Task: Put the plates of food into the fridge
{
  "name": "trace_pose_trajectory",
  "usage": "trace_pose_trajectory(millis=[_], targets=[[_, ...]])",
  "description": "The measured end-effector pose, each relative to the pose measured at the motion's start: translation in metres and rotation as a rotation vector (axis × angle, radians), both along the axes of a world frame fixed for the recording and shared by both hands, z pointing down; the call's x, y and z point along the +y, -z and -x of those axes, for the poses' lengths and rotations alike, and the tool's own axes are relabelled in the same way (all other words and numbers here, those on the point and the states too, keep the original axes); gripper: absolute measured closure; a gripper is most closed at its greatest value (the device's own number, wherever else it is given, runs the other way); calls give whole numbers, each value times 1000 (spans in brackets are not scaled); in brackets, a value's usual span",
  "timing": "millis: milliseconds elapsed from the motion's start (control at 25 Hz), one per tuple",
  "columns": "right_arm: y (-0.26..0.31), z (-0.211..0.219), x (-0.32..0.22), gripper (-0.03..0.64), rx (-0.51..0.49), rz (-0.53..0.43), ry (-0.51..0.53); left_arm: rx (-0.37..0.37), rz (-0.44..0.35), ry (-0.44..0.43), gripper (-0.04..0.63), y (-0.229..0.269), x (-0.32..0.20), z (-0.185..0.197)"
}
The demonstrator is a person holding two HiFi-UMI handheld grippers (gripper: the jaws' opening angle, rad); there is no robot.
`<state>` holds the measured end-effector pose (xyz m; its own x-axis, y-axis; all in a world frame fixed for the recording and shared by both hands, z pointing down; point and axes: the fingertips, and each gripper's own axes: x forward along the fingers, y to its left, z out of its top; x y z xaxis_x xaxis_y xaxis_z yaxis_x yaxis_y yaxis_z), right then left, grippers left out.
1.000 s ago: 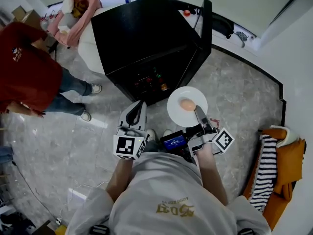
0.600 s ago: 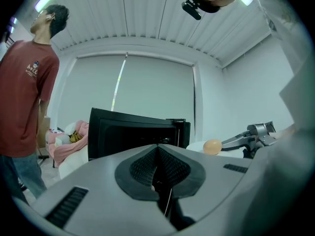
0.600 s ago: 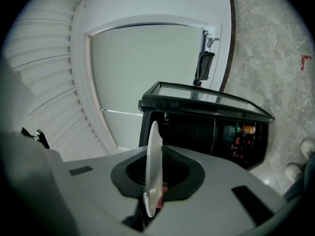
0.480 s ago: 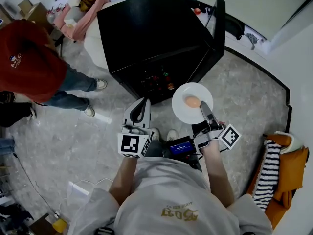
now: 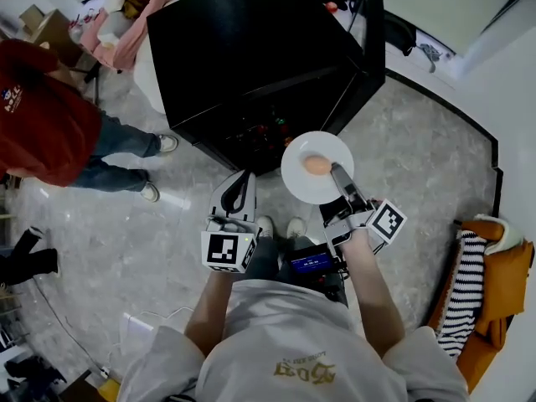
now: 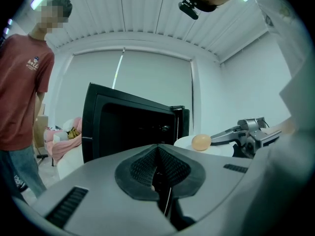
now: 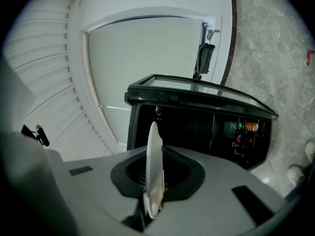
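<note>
**Plate (image 5: 300, 182) held in your right claw (image 5: 338, 174), not yet in the fridge (image 5: 243, 48)**

Your right claw is clamped on the rim of the white plate, which carries one round brownish piece of food (image 5: 316, 165) and hangs just in front of the open fridge, close to its dark inside. Your left claw (image 5: 236, 187) is pressed together with nothing in it, also in front of the fridge. As I judge it, the carrying is nearly finished; what is left is to bring the plate inside and set it down.
</note>
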<state>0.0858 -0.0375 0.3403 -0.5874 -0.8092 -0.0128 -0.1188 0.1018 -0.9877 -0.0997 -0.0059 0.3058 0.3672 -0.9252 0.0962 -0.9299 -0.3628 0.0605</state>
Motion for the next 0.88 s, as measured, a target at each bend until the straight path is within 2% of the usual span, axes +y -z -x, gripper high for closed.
trace_pose_trajectory(millis=[400, 880], targets=[[-39, 24, -31, 589, -20, 18, 20, -4, 9, 29, 589, -34, -28, 18], [-86, 17, -46, 589, -22, 33, 10, 4, -23, 60, 589, -67, -54, 18]])
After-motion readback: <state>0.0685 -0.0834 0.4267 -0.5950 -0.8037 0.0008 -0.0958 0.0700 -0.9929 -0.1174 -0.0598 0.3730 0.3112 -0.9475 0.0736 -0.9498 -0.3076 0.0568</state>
